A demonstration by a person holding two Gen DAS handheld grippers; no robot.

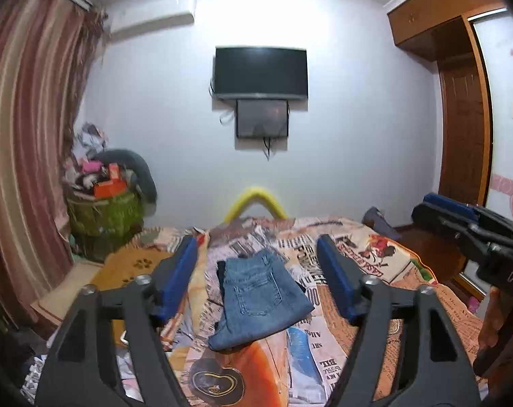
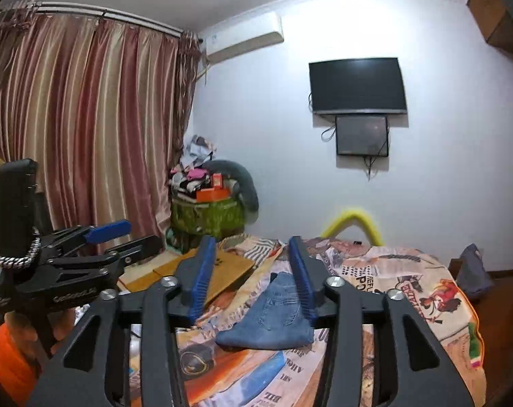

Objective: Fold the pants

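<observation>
A pair of blue jeans lies folded into a compact bundle on the bed, back pocket up; it also shows in the right wrist view. My left gripper is open and empty, raised above and short of the jeans. My right gripper is open and empty, also held above the bed with the jeans seen between its fingers. The right gripper shows at the right edge of the left wrist view, and the left gripper shows at the left of the right wrist view.
The bed has a newspaper-print cover and a yellow foam footboard. A green basket piled with clutter stands by the striped curtain. A wooden board lies on the bed's left. A TV hangs on the wall; a wardrobe stands right.
</observation>
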